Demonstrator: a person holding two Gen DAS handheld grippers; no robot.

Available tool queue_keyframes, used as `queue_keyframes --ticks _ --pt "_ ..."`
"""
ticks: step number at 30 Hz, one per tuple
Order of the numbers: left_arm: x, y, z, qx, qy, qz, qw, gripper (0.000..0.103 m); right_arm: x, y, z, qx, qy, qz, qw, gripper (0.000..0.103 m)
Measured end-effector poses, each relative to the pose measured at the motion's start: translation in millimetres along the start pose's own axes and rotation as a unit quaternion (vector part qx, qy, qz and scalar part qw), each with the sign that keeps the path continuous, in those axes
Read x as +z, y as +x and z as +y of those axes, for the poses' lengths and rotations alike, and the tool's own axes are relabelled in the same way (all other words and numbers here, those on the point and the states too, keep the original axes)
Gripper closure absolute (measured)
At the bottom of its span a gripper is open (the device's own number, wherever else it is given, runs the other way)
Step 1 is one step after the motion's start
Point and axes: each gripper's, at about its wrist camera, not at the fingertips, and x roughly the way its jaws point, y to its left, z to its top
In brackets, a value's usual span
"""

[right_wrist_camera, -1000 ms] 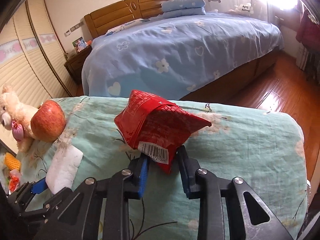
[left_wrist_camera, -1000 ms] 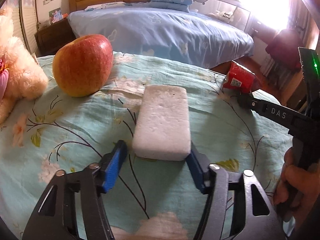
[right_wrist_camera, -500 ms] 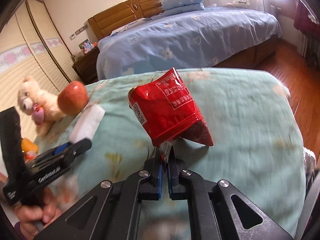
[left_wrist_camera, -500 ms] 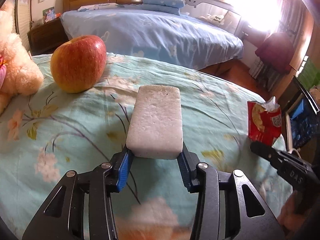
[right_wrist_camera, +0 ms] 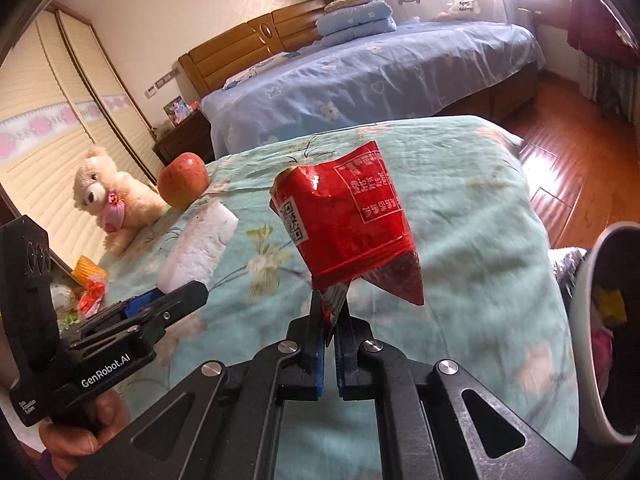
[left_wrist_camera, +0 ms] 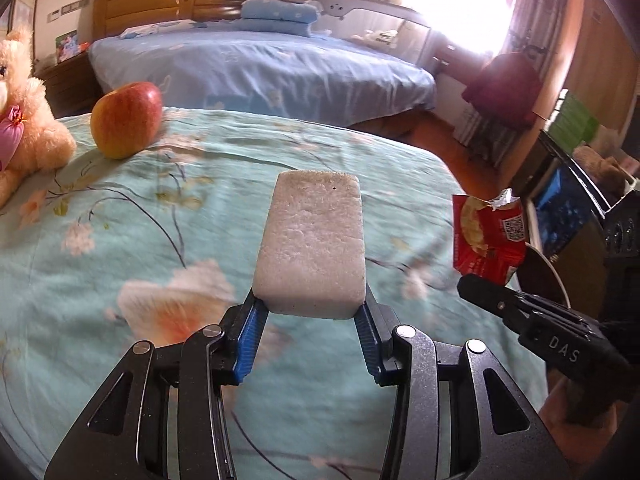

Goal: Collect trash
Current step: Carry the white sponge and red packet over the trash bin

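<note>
Left wrist view. Left gripper [left_wrist_camera: 310,322] clamped on the near end of a white foam block [left_wrist_camera: 312,244], blue pads [left_wrist_camera: 247,338] pressed to both its sides after the jaws had just drawn in against it. Block held clear above the teal floral bedspread [left_wrist_camera: 140,220], long axis pointing away from the camera. Far left on the bedspread: a red apple [left_wrist_camera: 126,120], and just beside it a cream plush bear [left_wrist_camera: 28,120]. At right, seen from the side, the right gripper [left_wrist_camera: 474,283] with a red snack wrapper [left_wrist_camera: 488,236] standing up from its tip, torn top edge uppermost. Behind, a blue-covered bed [left_wrist_camera: 260,68] with a wooden headboard [left_wrist_camera: 168,2].

Right wrist view. Right gripper [right_wrist_camera: 329,334] pinched tight on a bottom corner of the red snack wrapper [right_wrist_camera: 348,224], jaws just brought together with only the thin foil between them. Wrapper lifted off the teal floral bedspread [right_wrist_camera: 460,200], crumpled, printed panel and QR code facing the camera. At left, the left gripper [right_wrist_camera: 172,298] carrying the white foam block [right_wrist_camera: 198,250] in the air, a hand [right_wrist_camera: 80,436] on its handle. Farther back, the red apple [right_wrist_camera: 183,185] touching the bedspread, the cream plush bear [right_wrist_camera: 112,204] just beside it. At the right edge, the white rim of a bin [right_wrist_camera: 592,320], partly cut off, with yellow and pink scraps visible inside.
</note>
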Motion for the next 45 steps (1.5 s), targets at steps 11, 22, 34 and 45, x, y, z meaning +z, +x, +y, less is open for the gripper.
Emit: queue_keyframes --ticks 11,22,34,45 --pt "-24 -15 -39 -0.026 0.031 0.005 0.9992 0.062 -31 -36 -13 -0.004 0.021 -0.012 1.000 0.100" --pt "-37 -22 -63 -0.037 0.054 0.009 0.9978 0.062 -50 -56 -27 -0.013 0.032 -0.016 0.999 0.100" --pt "-47 -24 -98 -0.057 0.088 0.017 0.9943 0.062 -56 -78 -48 -0.033 0.045 -0.031 0.998 0.100" --pt "-50 -20 -128 -0.068 0.118 0.021 0.9904 0.062 -62 -102 -80 -0.062 0.071 -0.045 0.995 0.100"
